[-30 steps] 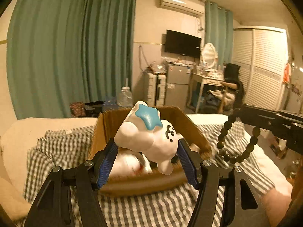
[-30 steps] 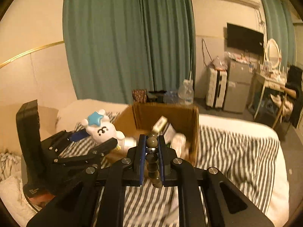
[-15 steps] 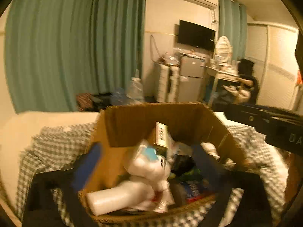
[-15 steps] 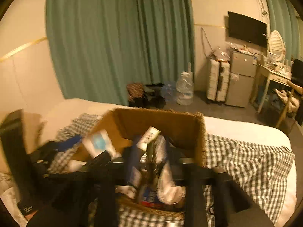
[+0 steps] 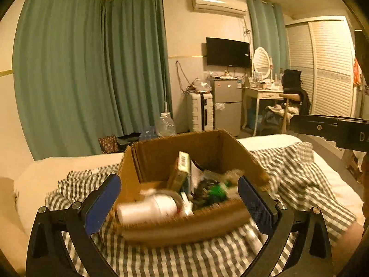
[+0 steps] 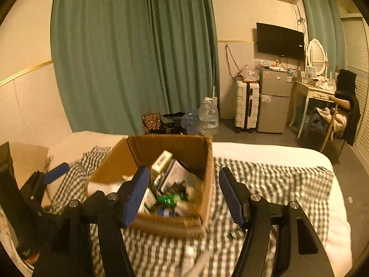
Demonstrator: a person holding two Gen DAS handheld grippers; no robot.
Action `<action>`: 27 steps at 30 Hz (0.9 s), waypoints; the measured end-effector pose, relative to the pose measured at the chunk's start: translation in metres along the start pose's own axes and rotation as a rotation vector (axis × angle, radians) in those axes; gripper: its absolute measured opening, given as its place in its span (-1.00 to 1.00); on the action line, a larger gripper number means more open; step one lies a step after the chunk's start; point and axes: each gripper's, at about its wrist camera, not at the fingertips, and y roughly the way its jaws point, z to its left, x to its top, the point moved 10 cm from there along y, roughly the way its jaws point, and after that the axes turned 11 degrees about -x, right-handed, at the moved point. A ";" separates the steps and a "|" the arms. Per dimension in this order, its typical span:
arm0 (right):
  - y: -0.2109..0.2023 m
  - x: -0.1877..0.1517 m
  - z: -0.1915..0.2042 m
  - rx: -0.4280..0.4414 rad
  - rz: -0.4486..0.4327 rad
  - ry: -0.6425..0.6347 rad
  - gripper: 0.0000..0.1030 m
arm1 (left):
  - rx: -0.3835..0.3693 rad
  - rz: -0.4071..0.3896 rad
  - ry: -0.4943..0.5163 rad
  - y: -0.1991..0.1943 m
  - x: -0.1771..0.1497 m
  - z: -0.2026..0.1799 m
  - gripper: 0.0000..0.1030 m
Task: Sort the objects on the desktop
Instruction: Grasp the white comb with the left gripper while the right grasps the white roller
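A brown cardboard box [image 5: 159, 157] stands on the checked blanket, full of items: a white bottle [image 5: 147, 209] lying on its side, a tan carton [image 5: 182, 173] standing up, a green thing [image 5: 216, 190]. My left gripper [image 5: 180, 198] is open and empty, its blue pads either side of the box's near wall. In the right wrist view the same box [image 6: 120, 161] shows with cartons [image 6: 161, 161] inside. My right gripper [image 6: 182, 194] is open and empty just before the box's near right corner. The white rabbit toy and the bead string are not in sight.
The grey-and-white checked blanket [image 6: 272, 184] covers the bed around the box. The left gripper [image 6: 43, 182] appears at the left of the right wrist view. Beyond the bed are green curtains [image 6: 129, 53], a water jug [image 6: 208, 115], a suitcase [image 6: 246, 106] and a small fridge [image 6: 274, 101].
Both grippers have opened. The rabbit toy left the left gripper and the bead string left the right gripper; both dropped toward the box. Both grippers have pulled back slightly.
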 end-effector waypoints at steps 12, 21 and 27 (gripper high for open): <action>0.011 -0.168 -0.016 -0.054 0.288 0.058 0.08 | -0.076 0.223 -0.090 0.008 -0.159 -0.042 1.00; 0.061 -0.204 -0.019 -0.101 0.402 0.083 -0.14 | -0.148 0.303 -0.087 0.041 -0.209 -0.057 1.00; 0.088 -0.224 -0.015 -0.110 0.487 0.121 -0.14 | -0.223 0.356 -0.113 0.065 -0.230 -0.070 1.00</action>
